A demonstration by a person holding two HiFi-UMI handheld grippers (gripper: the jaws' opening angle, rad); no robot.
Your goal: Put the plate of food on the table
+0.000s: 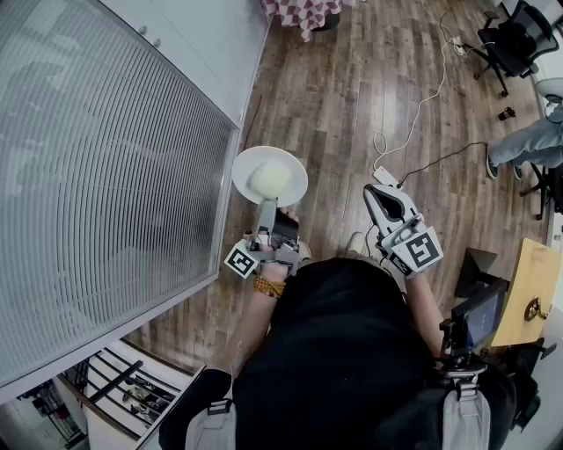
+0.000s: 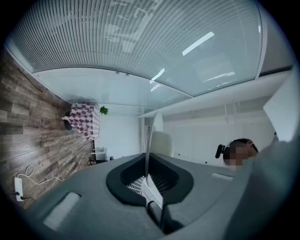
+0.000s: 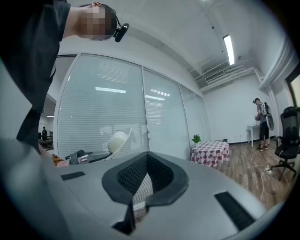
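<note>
A white plate (image 1: 269, 176) with a pale round mound of food (image 1: 268, 179) hangs over the wood floor. My left gripper (image 1: 266, 207) is shut on its near rim. In the left gripper view the plate (image 2: 149, 140) stands edge-on between the jaws of the left gripper (image 2: 147, 180), with the food (image 2: 162, 143) to its right. My right gripper (image 1: 378, 195) is held apart on the right, shut, with nothing in it. From the right gripper (image 3: 140, 187) the plate (image 3: 125, 136) and food (image 3: 117, 139) show at the left. A table with a checked cloth (image 1: 303, 10) stands far ahead.
A glass wall with blinds (image 1: 97, 176) runs along the left. Cables and a power strip (image 1: 384, 176) lie on the floor ahead. An office chair (image 1: 515, 39) and a person's legs (image 1: 528, 145) are at the right. The checked table (image 3: 210, 152) has a small plant on it.
</note>
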